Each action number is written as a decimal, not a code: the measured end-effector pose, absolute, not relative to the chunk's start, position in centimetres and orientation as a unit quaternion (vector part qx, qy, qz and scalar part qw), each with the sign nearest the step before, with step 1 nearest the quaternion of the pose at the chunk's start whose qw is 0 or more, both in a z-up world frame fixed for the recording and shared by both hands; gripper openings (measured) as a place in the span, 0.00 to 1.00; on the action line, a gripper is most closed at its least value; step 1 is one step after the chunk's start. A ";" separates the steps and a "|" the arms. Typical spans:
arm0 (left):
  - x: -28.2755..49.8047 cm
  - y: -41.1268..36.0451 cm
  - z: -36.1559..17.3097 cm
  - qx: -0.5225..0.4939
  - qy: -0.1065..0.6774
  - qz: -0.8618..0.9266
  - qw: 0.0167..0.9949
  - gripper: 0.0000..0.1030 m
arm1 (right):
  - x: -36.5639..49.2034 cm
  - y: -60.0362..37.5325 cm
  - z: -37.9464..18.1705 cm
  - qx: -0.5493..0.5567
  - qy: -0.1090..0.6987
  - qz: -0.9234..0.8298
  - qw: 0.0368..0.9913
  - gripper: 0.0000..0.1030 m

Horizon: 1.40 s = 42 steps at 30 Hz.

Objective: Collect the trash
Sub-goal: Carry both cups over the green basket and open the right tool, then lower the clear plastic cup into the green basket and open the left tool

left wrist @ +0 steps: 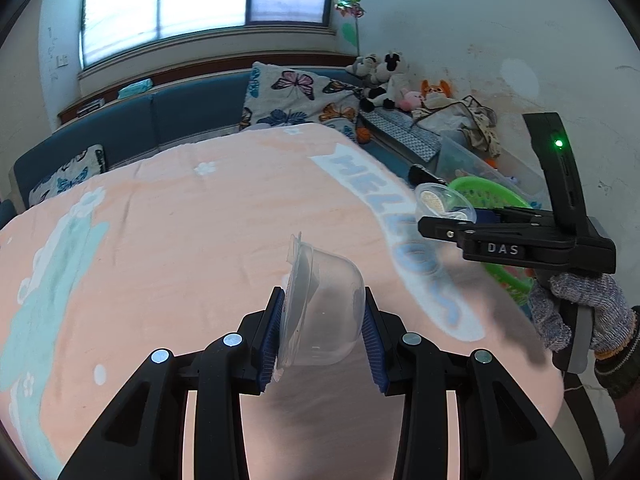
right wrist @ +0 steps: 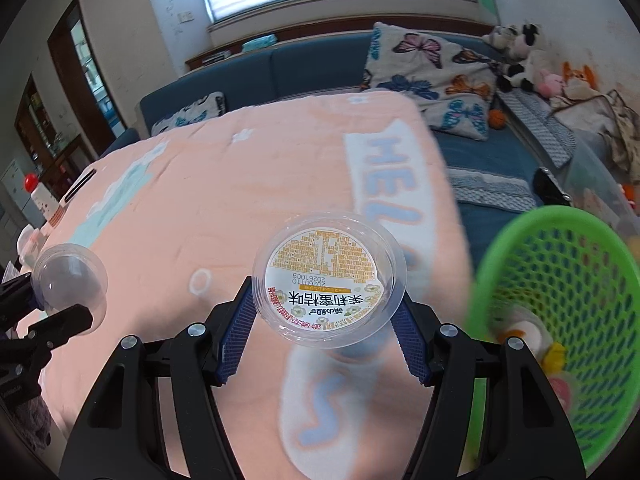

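My left gripper (left wrist: 324, 332) is shut on a clear empty plastic cup (left wrist: 324, 312), held on its side above the pink blanket (left wrist: 180, 220). The same clear cup (right wrist: 70, 276) shows at the left edge of the right wrist view, in the left gripper (right wrist: 40, 316). My right gripper (right wrist: 326, 328) is shut on a clear cup with a printed yellow and white lid (right wrist: 330, 276), lid facing the camera. That lidded cup (left wrist: 440, 200) appears at the right in the left wrist view, in the right gripper (left wrist: 460, 216), just beside a green mesh basket (right wrist: 560, 300).
The green basket (left wrist: 500, 204) stands past the blanket's right edge and holds some scraps. A blue sofa (left wrist: 180, 120) with butterfly pillows (left wrist: 296, 100) runs behind. Soft toys (left wrist: 384, 76) and a clear storage box (left wrist: 476, 164) crowd the right. A gloved hand (left wrist: 576, 312) grips the right tool.
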<state>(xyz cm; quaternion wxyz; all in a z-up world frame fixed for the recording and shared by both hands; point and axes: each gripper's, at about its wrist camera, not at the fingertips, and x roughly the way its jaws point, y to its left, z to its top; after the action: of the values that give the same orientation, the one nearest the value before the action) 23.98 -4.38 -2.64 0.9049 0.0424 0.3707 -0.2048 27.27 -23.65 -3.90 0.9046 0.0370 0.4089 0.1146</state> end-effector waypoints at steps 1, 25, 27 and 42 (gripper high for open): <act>24.0 -4.9 -2.6 0.043 0.370 -0.209 0.904 0.35 | 27.0 -24.2 -3.8 0.038 0.408 0.110 0.906 0.63; 24.3 -14.1 -2.2 0.062 0.376 -0.279 0.882 0.35 | 24.9 -41.4 -5.9 0.073 0.425 -0.053 0.901 0.64; 24.4 -14.8 -2.1 0.063 0.375 -0.283 0.880 0.35 | 25.0 -42.0 -6.0 0.075 0.422 -0.059 0.901 0.64; 25.4 -19.4 -2.1 0.071 0.379 -0.317 0.866 0.35 | 23.8 -43.3 -4.6 0.078 0.403 -0.058 0.910 0.67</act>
<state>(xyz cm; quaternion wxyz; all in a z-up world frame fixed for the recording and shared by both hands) 25.43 -19.40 -2.08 0.8663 0.0712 0.3791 -0.3175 23.77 -43.30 -4.55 0.9101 0.0782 0.4027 -0.0581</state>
